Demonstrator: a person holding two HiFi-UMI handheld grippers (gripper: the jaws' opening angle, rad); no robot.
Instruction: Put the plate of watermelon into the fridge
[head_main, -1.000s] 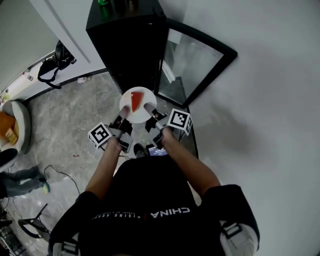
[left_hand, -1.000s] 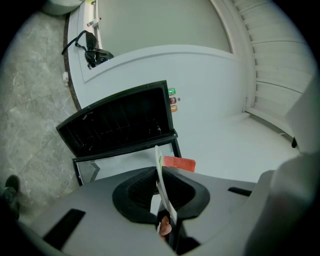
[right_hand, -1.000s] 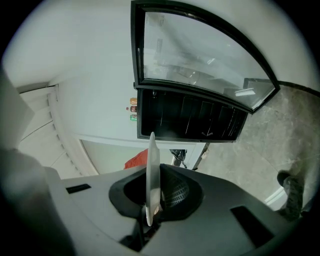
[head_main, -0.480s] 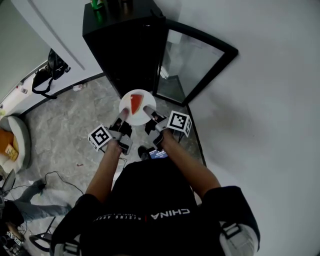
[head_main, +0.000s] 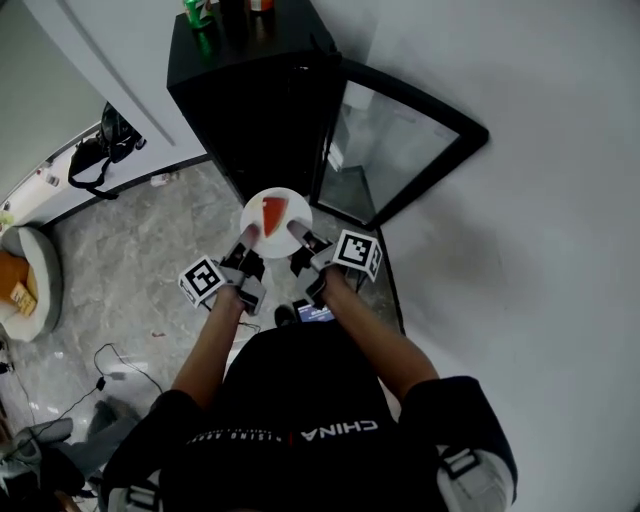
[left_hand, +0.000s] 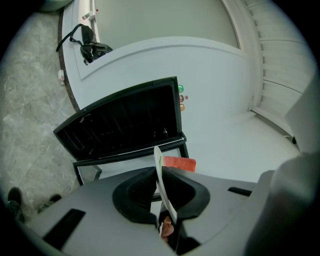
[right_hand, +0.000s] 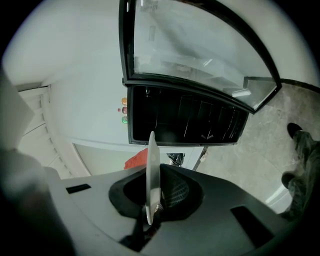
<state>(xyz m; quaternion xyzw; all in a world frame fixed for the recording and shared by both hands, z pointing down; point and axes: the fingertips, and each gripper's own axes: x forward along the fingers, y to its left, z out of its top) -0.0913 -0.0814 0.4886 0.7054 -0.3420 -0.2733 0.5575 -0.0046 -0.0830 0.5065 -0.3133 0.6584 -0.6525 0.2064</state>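
Observation:
A white plate (head_main: 277, 216) carrying a red watermelon slice (head_main: 272, 212) hangs in front of the open black fridge (head_main: 262, 90). My left gripper (head_main: 249, 233) is shut on the plate's left rim and my right gripper (head_main: 297, 229) is shut on its right rim. In the left gripper view the plate (left_hand: 163, 192) shows edge-on between the jaws, with the watermelon slice (left_hand: 179, 163) beyond. The right gripper view shows the plate (right_hand: 152, 175) edge-on too, the watermelon slice (right_hand: 136, 161) to its left and the dark fridge interior (right_hand: 185, 122) ahead.
The fridge's glass door (head_main: 395, 140) stands swung open to the right, by the white wall. Bottles (head_main: 205, 14) stand on the fridge top. A black bag (head_main: 98, 146) lies by the wall at left, and cables (head_main: 110, 363) trail over the marble floor.
The plate and both grippers have shifted slightly toward the fridge opening. Both grips are unchanged.

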